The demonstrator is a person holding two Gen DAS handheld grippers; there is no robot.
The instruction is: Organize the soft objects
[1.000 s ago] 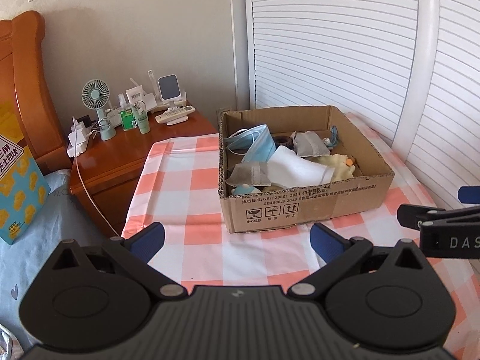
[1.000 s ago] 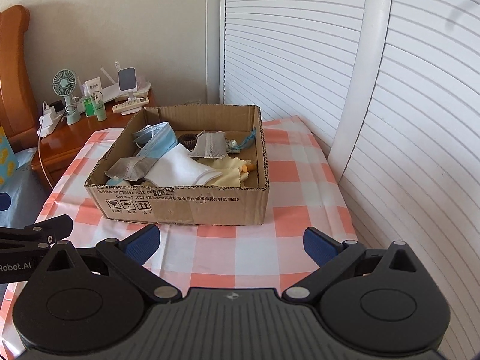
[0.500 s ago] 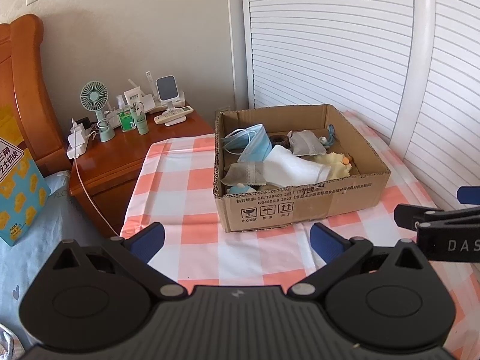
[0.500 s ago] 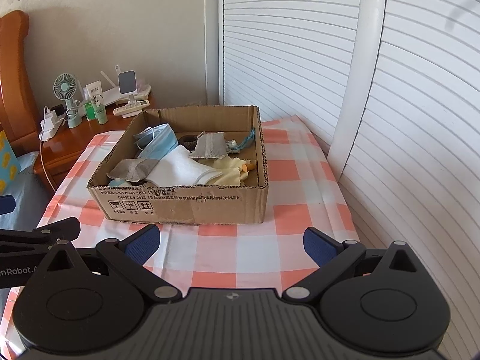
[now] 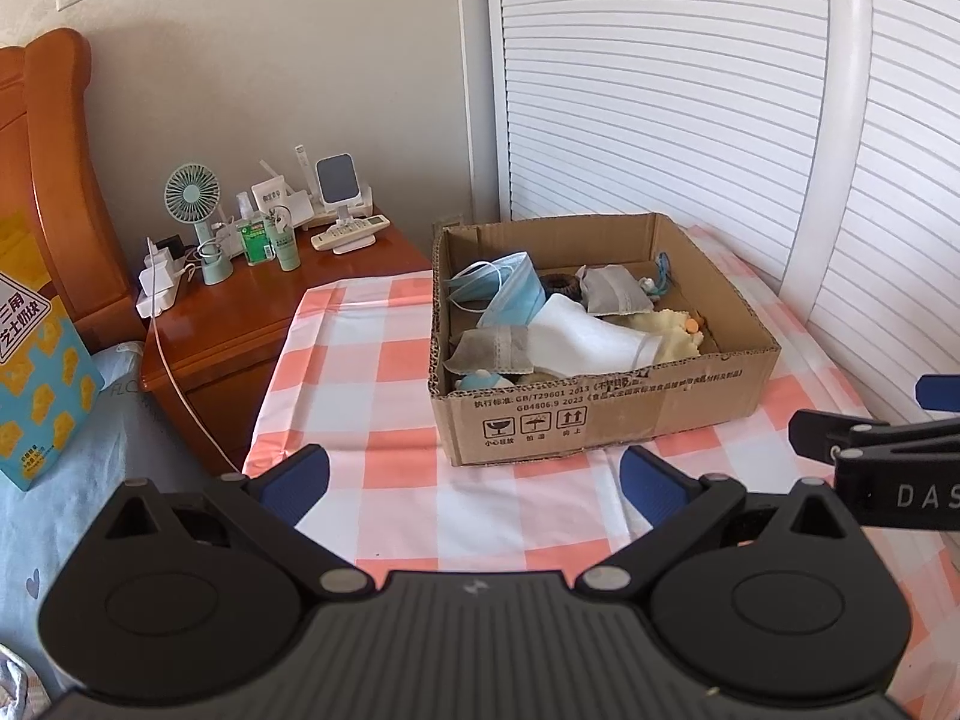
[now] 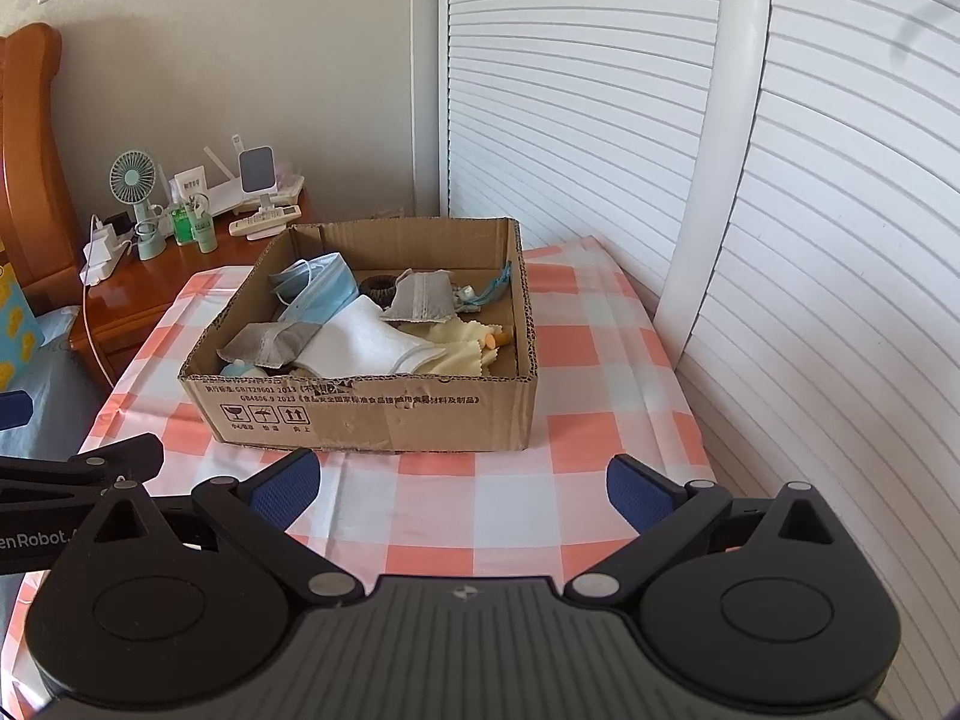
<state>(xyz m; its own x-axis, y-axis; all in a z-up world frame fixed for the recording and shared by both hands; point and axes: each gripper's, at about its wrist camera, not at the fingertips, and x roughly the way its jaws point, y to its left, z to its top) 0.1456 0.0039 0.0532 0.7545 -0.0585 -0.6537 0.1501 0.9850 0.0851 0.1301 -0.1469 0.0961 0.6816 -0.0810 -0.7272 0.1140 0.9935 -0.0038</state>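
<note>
Bedroom corner: grey wall, white slatted doors at 12 to 3 o'clock, wooden headboard at 9 to 10 o'clock in the left wrist view.

Far left, a yellow and blue printed bag lies on pale blue bedding. Next right, a wooden nightstand at 10 o'clock carries a small green fan, a white charger block with a cable trailing down over its edge, two green bottles, a phone stand and a white remote.

A table in a pink and white check cloth butts against the nightstand. On it, toward 12 to 1 o'clock, sits an open cardboard box, well apart from both grippers.

Inside the box, left to right: a blue face mask leaning on the left wall; a grey mask near the front left corner; a white mask at the centre, overlapping the grey one; a dark hair tie behind it; a second grey mask toward the back; a yellow cloth at right, with a small orange item on it, too small to identify.

Left gripper: fingers spread wide, empty, above the cloth short of the box. Right gripper: likewise wide, empty, short of the box's front wall; its side shows at 3 o'clock in the left wrist view.
</note>
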